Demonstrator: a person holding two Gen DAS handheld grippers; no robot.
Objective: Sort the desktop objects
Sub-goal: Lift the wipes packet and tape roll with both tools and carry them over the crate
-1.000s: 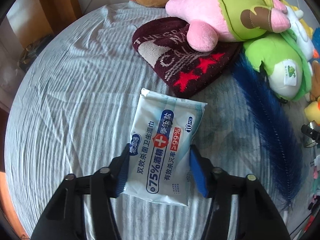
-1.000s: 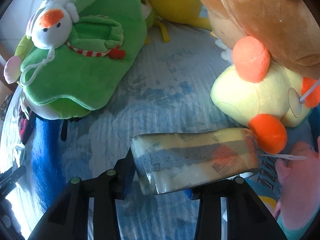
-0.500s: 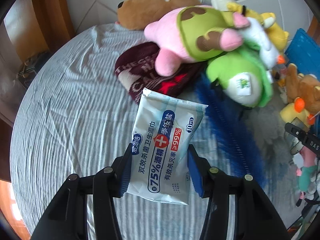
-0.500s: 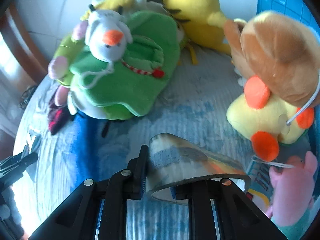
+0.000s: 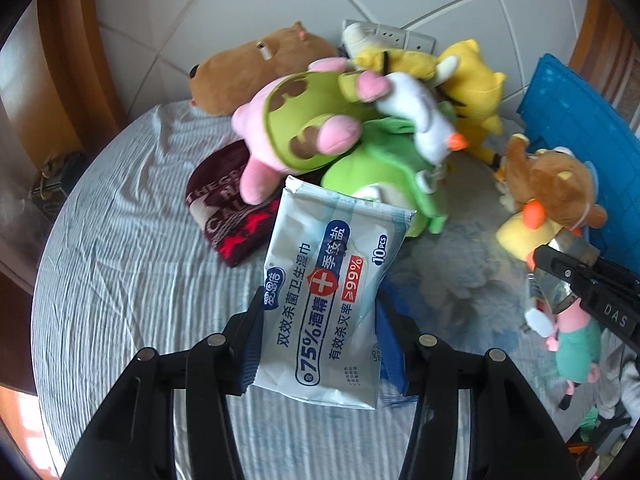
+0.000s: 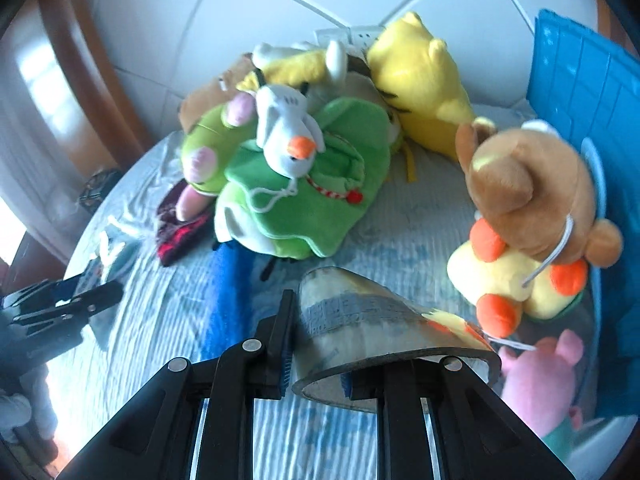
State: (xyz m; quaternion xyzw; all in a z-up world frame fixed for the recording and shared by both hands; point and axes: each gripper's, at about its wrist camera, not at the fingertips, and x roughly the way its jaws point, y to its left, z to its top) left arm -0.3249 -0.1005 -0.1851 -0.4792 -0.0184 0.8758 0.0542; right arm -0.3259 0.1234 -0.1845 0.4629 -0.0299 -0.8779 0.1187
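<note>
My left gripper (image 5: 316, 340) is shut on a pale blue pack of wet wipes (image 5: 328, 292) and holds it above the striped tablecloth (image 5: 120, 280). My right gripper (image 6: 316, 356) is shut on a roll of clear tape (image 6: 372, 328), one finger inside the ring, and holds it above the cloth. In the left wrist view the right gripper (image 5: 580, 276) shows at the right edge with the tape (image 5: 568, 248). In the right wrist view the left gripper (image 6: 68, 296) shows at the left edge.
A heap of plush toys fills the back: pink and green (image 5: 304, 136), green (image 6: 312, 188), yellow (image 6: 420, 88), brown capybara (image 5: 260, 68), bear on a duck (image 6: 528, 216). A dark red beanie (image 5: 228, 212), a blue feather (image 6: 228, 296), a blue crate (image 5: 584, 140), a pink pig toy (image 6: 536, 376).
Both grippers have risen and pulled back from the table with their loads. The wipes pack and the tape roll are now off the cloth, and more of the toys and wall shows.
</note>
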